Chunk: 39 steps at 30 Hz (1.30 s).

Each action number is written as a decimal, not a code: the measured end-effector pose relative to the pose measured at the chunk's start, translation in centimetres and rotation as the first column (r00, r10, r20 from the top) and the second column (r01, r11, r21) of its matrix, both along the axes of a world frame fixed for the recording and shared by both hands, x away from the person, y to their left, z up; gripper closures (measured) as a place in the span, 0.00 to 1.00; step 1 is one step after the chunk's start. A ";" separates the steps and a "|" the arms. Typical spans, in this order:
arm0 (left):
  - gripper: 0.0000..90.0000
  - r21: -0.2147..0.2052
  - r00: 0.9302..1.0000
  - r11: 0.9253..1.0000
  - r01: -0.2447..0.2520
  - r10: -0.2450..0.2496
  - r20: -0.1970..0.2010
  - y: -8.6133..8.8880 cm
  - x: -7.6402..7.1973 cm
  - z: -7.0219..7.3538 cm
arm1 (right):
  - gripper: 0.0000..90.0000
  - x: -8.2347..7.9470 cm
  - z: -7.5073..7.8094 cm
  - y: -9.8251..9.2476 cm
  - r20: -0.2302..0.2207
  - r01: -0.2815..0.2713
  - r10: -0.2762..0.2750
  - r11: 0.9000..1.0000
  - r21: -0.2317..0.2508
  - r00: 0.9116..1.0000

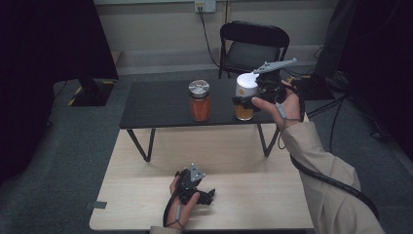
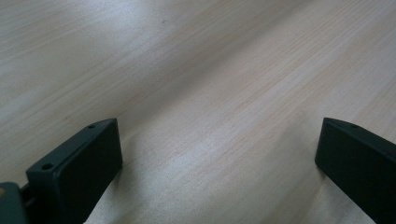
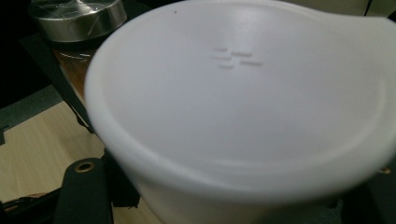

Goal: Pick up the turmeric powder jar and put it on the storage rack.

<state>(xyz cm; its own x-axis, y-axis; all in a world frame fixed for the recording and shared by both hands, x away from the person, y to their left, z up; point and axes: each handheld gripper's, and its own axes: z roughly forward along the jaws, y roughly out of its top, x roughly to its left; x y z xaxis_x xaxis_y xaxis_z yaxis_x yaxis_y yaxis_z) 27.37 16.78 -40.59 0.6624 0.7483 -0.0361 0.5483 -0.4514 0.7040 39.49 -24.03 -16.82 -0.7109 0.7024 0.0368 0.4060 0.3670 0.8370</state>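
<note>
Gripping the white-lidded jar of orange contents (image 1: pixel 245 97) is the step in hand. The right gripper (image 1: pixel 243 101) reaches over the far dark low table (image 1: pixel 156 105) and its jaws sit on either side of the jar body, below the white plastic lid (image 3: pixel 243 93). In the right gripper view one black jaw stands just beside the jar wall at the lower left; the opposite jaw is largely hidden behind the lid. The jaws appear closed against the jar, pinching it, though the contact faces themselves are hidden, so this is a judgement. The jar stands on or just above the dark table; which of the two cannot be told.

A second glass jar with a silver metal lid (image 1: pixel 199 100), also filled with orange material, stands to the far side of the right gripper's jaws, near the held jar but apart from it.

The left gripper (image 1: pixel 202 195) rests low over the near pale wooden table (image 2: pixel 196 84), well apart from both jars. Its jaws are spread wide with nothing between them.

Next move, as judged:
1. Confirm firm grip on the jar wall before any lift.
2. Keep the jar upright; contents may shift if tilted.
3. Move clear of the silver-lidded jar to avoid a knock.
4. Bring the left gripper up if the lid is to be worked.
</note>
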 end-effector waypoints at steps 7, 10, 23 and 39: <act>0.00 0.000 1.000 1.000 0.000 0.000 0.000 0.0 0.0 0.0 | 0.33 -0.1 0.0 0.1 0.002 0.006 -0.006 1.000 -0.003 1.000; 0.00 0.000 1.000 1.000 0.000 0.000 0.000 0.0 0.0 0.0 | 0.32 -0.2 -0.1 0.1 0.002 0.008 -0.008 1.000 0.000 1.000; 0.00 0.000 1.000 1.000 -0.001 0.001 0.000 0.0 0.0 0.0 | 0.13 -0.7 0.5 0.9 0.000 0.009 -0.009 0.999 -0.032 1.000; 0.00 0.000 1.000 1.000 -0.001 0.001 0.000 0.0 0.0 0.0 | 0.05 -1.8 0.5 0.1 0.020 0.042 -0.041 0.999 -0.020 0.999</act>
<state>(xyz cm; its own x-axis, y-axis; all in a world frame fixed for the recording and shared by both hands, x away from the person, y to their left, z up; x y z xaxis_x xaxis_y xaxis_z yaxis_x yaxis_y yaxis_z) 27.35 16.76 -40.59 0.6616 0.7490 -0.0359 0.5487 -0.4509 0.7040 37.69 -23.96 -16.30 -0.6816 0.7317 0.0088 0.4051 0.3673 0.8372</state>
